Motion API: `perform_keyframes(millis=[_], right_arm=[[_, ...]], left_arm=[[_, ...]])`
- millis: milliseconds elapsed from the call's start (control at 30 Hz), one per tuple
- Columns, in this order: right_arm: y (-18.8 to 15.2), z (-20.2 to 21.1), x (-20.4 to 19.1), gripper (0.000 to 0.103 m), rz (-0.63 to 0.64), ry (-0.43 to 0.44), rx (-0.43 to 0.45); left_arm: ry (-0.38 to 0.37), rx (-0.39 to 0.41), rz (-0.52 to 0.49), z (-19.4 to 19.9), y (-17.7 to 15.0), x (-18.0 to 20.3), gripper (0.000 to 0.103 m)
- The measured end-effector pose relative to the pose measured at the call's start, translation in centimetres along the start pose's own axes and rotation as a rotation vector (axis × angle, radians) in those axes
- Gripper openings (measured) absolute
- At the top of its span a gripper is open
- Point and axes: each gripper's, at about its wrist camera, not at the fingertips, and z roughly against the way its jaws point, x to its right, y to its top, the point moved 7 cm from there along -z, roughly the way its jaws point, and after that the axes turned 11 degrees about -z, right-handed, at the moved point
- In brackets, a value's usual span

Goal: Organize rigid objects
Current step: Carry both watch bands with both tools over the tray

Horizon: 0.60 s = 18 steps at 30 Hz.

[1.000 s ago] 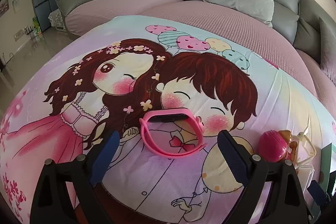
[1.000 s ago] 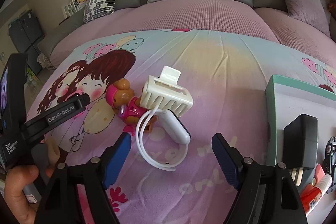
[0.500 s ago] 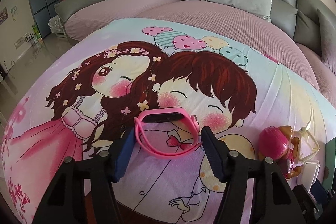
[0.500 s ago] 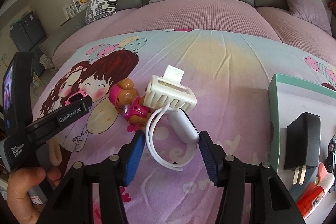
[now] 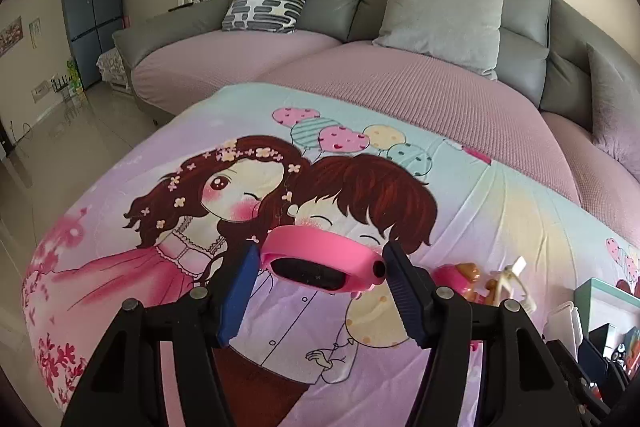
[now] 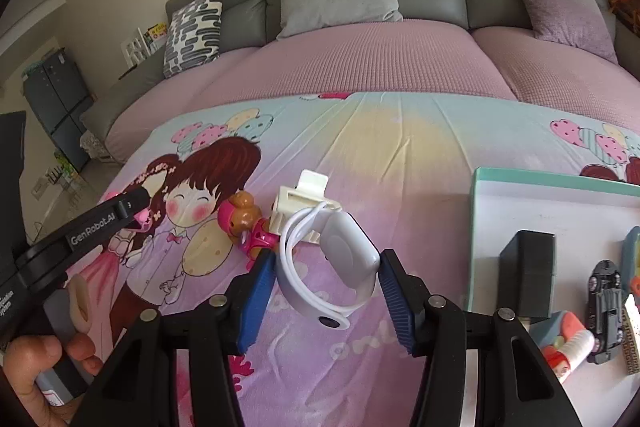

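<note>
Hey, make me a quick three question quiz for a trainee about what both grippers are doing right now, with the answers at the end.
1. True or false: the left gripper is shut on the pink watch.
2. The right gripper holds: A) the white watch, B) the toy car, C) the black charger.
3. Fill in: the charger lies in the ____.

Key: 1 true; 2 A; 3 tray.
</note>
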Motion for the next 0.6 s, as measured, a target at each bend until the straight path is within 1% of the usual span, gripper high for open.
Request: perform_keyframes(millis=[167,233,333,433,533,600], right_arm=[[0.9,2.0,1.2,0.056,-0.030,-0.004,0.039],[1.3,2.8,1.9,0.056,-0.043,-0.018,0.058],[1.9,4.1,3.4,0.056,-0.061,-0.055,0.084],[2.4,5.4,5.4,0.056,-0.105,-0.086,0.101],[2.8,6.5,7.6,0.056,-0.156,-0.107,0.109],[3.0,7.1,9.0,0.056,-0.175,-0.145,0.112]], left_arm=[[-0.007,0.042,-0.022,2.3,0.9,1.2,0.065],[-0.017,0.053,-0.030,2.9,1.1,1.9,0.065],[-0.055,0.061,-0.026,3.8,1.5,3.2,0.065],[-0.129,0.075,-0.015,4.5,1.9,4.8,0.065],[-0.163,0.087,-0.050,5.4,2.2,7.0,0.065],[-0.177,0.088,-0.075,5.7,2.2,8.5,0.065]])
